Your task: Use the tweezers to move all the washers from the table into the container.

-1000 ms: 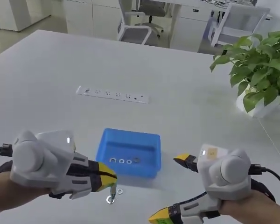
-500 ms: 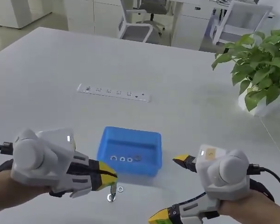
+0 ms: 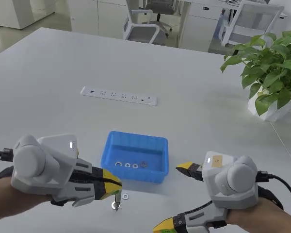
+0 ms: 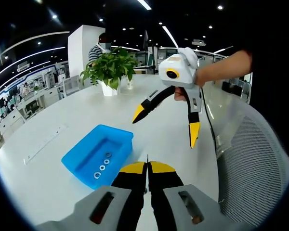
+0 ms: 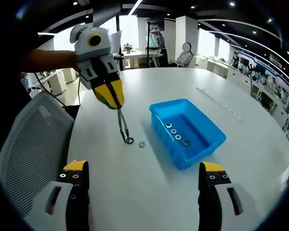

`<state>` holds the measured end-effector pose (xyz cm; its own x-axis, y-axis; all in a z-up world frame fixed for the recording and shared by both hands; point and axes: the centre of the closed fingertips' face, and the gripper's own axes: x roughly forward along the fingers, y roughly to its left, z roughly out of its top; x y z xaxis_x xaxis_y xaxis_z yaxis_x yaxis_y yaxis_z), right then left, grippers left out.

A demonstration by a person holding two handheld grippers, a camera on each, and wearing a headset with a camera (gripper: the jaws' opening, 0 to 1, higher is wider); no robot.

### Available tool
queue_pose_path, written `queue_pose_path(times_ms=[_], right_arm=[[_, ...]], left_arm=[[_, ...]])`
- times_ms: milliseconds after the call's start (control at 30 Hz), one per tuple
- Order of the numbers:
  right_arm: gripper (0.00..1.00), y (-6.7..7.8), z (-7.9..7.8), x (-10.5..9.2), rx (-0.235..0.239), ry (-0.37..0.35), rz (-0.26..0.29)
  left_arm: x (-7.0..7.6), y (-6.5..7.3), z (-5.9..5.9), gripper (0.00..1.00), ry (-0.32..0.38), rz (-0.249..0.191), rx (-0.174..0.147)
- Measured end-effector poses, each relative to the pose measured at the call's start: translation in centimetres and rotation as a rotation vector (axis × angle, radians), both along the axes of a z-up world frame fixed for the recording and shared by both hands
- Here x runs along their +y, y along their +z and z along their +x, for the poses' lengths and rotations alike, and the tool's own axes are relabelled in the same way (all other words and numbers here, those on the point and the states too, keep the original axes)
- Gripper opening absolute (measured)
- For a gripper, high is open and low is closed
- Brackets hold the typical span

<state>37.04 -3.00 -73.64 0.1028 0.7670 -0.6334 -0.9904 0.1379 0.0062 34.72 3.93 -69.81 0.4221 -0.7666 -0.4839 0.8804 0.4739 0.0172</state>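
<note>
Your left tool [image 3: 117,184] is clenched on the tweezers [image 5: 123,126], which point down at the worktop [image 5: 135,202]. Their tips meet a washer [image 5: 130,140] near the blue container [image 5: 202,147], though you can't tell if it's pinched. Your right tool [image 5: 143,166] hangs released.

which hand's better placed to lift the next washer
Left. The left tool is shut on the tweezers, tips at a washer near the container; the right tool is open and empty.

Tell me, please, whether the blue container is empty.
Not empty: four washers lie in a row inside the blue container.
</note>
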Motion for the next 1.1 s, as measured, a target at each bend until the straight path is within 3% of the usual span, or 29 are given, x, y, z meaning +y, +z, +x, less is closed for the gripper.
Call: queue_pose_path(times_ms=[433,633,900,1100], right_arm=[[0.66,0.1,-1.0,2.0,-0.033,0.179,0.005],[0.48,-0.1,-1.3,3.4,-0.039,0.264,0.009],[0.34,-0.6,-1.7,5.2,-0.059,0.365,-0.004],[0.28,-1.2,-2.0,6.5,-0.066,0.434,-0.02]], left_arm=[[0.1,0.0,-0.2,0.05,-0.026,0.002,0.014],[0.3,-0.1,-0.2,0.05,-0.039,0.008,0.022],[0.2,-0.2,-0.3,0.05,-0.05,0.003,0.035],[0.2,-0.2,-0.2,0.05,-0.055,0.006,0.041]])
